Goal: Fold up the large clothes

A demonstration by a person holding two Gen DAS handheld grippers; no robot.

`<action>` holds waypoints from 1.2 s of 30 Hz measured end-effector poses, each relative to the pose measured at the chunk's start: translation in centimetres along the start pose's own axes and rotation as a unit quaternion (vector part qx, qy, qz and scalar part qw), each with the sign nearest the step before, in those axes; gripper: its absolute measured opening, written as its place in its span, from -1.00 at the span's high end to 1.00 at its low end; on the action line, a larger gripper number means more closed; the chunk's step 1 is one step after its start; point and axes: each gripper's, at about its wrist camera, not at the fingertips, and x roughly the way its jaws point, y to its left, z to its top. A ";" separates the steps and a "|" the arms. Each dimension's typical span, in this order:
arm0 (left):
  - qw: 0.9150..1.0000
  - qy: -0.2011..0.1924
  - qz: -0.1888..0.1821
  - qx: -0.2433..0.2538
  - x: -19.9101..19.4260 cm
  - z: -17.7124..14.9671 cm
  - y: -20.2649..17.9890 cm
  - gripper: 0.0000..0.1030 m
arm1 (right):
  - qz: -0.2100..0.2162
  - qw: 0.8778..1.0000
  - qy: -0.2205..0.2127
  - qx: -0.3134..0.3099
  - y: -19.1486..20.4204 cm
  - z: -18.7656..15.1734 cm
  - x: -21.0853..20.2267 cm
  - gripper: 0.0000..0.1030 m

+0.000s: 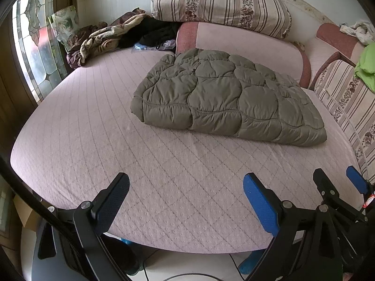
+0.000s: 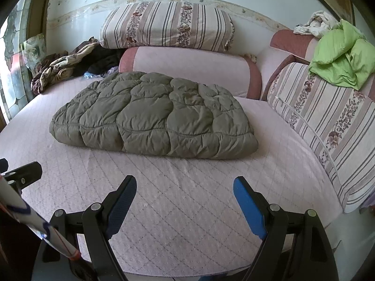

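An olive-green quilted puffer coat [image 1: 225,96] [image 2: 154,114] lies folded into a thick rectangle on the pink quilted bed [image 1: 164,187] [image 2: 187,199], toward the far side. My left gripper [image 1: 186,185] hovers over the near edge of the bed, open and holding nothing, well short of the coat. My right gripper [image 2: 185,187] is likewise open and empty above the near part of the bed. In the left wrist view the right gripper [image 1: 337,178] shows at the lower right. A finger of the left gripper [image 2: 25,171] shows at the left edge of the right wrist view.
Striped floral pillows [image 2: 164,25] [image 2: 328,121] and a pink bolster [image 2: 192,68] line the back and right. A crumpled brown blanket and dark clothes [image 1: 105,39] sit at the back left. A lime-green garment [image 2: 342,56] and a white cloth [image 2: 314,23] lie at the right. A window [image 1: 35,46] is at the left.
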 end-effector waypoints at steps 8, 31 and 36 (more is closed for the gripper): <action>1.000 -0.017 0.000 0.006 -0.7 0.1 -0.2 -0.89 | -0.002 1.000 0.021 0.001 -0.3 -0.2 1.0 -0.71; 1.000 -0.016 0.001 0.010 -0.3 0.1 -0.4 -0.89 | -0.001 0.999 0.033 0.010 -0.2 -0.4 1.7 -0.71; 1.000 -0.011 0.001 0.011 0.0 0.0 -0.2 -0.89 | 0.001 0.999 0.034 0.011 -0.1 -0.4 1.8 -0.71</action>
